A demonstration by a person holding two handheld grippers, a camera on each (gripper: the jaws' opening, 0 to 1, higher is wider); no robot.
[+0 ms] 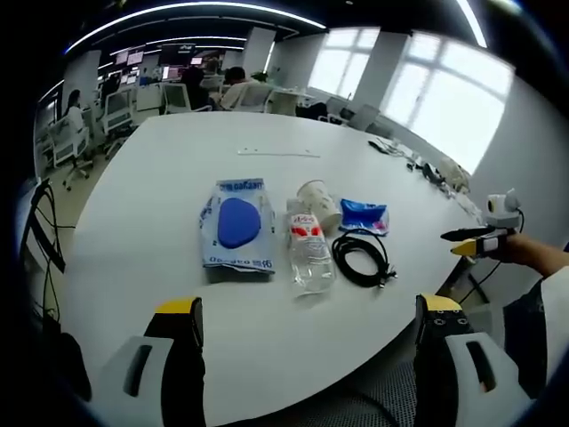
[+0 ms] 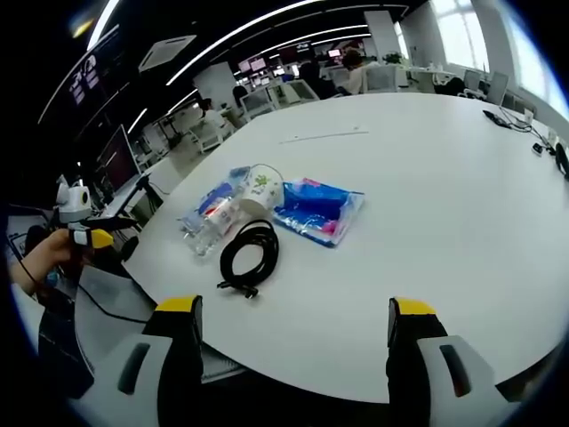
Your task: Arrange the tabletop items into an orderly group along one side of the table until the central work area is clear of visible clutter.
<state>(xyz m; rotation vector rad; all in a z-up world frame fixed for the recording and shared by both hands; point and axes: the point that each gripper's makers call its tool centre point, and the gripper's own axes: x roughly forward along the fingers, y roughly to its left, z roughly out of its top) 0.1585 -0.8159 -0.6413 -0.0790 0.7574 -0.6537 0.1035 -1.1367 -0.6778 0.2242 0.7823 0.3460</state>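
Here both tools (jaws spread, holding nothing) hover over a white table [image 1: 160, 258] in an office.

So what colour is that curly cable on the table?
The cable is black, clearest in the right gripper view.

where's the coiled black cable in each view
Left gripper view: the coiled black cable lies right of centre, just right of the plastic bottle.
Right gripper view: the cable lies left of centre, below the bottle.
Shared landmark: the paper cup by the bottle's far end.
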